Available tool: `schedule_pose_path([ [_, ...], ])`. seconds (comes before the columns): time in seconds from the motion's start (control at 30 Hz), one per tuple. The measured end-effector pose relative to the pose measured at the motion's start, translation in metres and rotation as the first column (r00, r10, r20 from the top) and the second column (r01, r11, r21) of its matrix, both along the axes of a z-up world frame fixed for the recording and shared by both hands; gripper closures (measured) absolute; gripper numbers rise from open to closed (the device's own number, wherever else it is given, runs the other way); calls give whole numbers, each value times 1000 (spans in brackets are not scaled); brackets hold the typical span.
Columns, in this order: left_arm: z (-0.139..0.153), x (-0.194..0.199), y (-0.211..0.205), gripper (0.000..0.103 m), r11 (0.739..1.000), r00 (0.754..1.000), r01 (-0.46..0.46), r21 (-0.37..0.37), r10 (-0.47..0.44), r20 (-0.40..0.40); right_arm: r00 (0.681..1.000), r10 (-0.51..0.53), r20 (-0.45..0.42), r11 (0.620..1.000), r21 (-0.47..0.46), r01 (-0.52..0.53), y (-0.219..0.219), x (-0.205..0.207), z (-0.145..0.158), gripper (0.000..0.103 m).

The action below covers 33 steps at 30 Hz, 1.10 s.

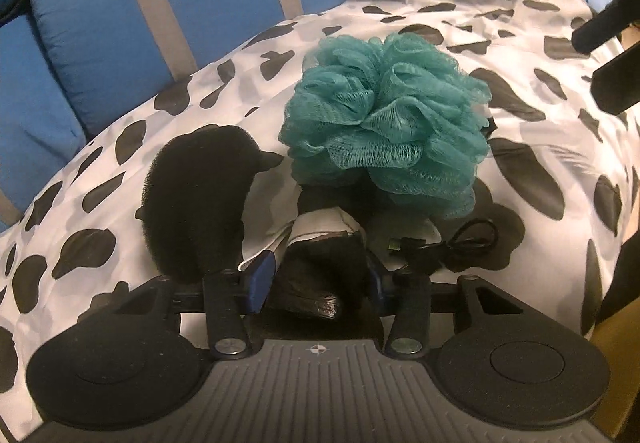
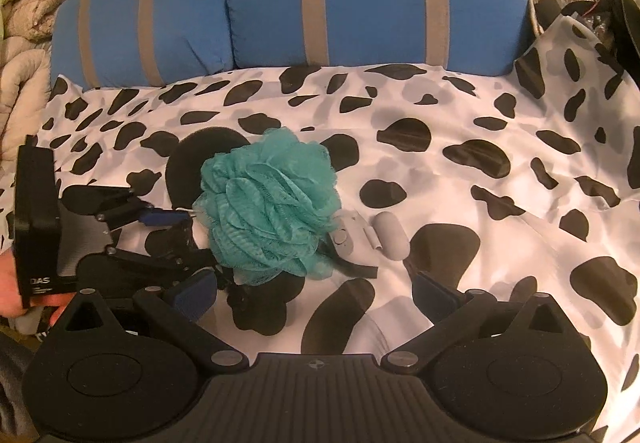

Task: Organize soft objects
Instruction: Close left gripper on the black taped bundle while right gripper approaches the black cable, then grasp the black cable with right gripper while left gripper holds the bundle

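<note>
- At the centre of the left wrist view, the teal mesh bath pouf [image 1: 386, 115] was seen resting on the cow-print sheet [image 1: 520, 91], straight ahead of and just beyond the left gripper [image 1: 320, 275].
- To the left of the pouf in that view, a black foam pad [image 1: 196, 203] was seen standing on edge, its long axis running up the frame, just beside the left jaw.
- Between the left gripper's blue-padded fingers [image 1: 262, 275] a dark, soft bundle with a pale band [image 1: 324, 255] was seen; the jaws stood part-way shut around it, and the pads appeared pressed to its sides, though what the bundle was could not be told.
- From the right wrist view, the left gripper [image 2: 182, 239] was seen at the left edge, its tips touching or nearly touching the pouf's [image 2: 272, 203] lower left side.
- Low in that frame, the right gripper [image 2: 316, 291] was seen with its jaws spread wide and nothing between them; the pouf lay ahead and slightly left of it, a little apart.
- The left hand was judged the nearer to the pouf, but already occupied, so the free right gripper was judged better placed to take it.
- A small pale grey device [image 2: 372, 231] and a coiled black cable [image 1: 452, 243] were seen beside the pouf and could be snagged.
</note>
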<state>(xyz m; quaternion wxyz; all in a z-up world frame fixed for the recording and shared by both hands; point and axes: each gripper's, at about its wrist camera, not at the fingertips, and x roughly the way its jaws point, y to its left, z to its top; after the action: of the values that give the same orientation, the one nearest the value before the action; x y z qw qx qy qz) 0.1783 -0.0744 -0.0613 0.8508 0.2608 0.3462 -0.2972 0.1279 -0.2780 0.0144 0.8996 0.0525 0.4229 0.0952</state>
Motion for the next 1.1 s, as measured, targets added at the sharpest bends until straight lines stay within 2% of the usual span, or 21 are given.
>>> schedule_pose_path([
  [0.1,-3,1,-1,59,1000,1000,5,18,-5,-2,1000,1,-6,1000,1,-1,1,0,-1,0],
  [0.33,8,3,0,62,999,995,-45,1,45,-89,999,-28,-44,1000,0,28,0,3,-10,0],
  [0.53,17,-12,3,63,997,994,-71,32,74,-81,996,-62,-59,998,-27,60,1,3,-18,0],
  [0.63,27,-20,6,63,996,993,-88,19,89,-81,994,-68,-82,998,-13,67,0,5,-21,0],
  [0.7,35,-24,10,63,994,990,-112,1,112,-83,994,-43,-105,999,-7,42,2,7,-22,0],
  [0.87,56,-32,22,63,981,980,-186,-60,180,-89,996,54,-74,997,-47,-58,18,5,-22,0],
  [1.1,81,-44,46,63,947,955,-291,-139,279,-101,979,196,-51,980,-10,-197,43,6,-27,2],
])
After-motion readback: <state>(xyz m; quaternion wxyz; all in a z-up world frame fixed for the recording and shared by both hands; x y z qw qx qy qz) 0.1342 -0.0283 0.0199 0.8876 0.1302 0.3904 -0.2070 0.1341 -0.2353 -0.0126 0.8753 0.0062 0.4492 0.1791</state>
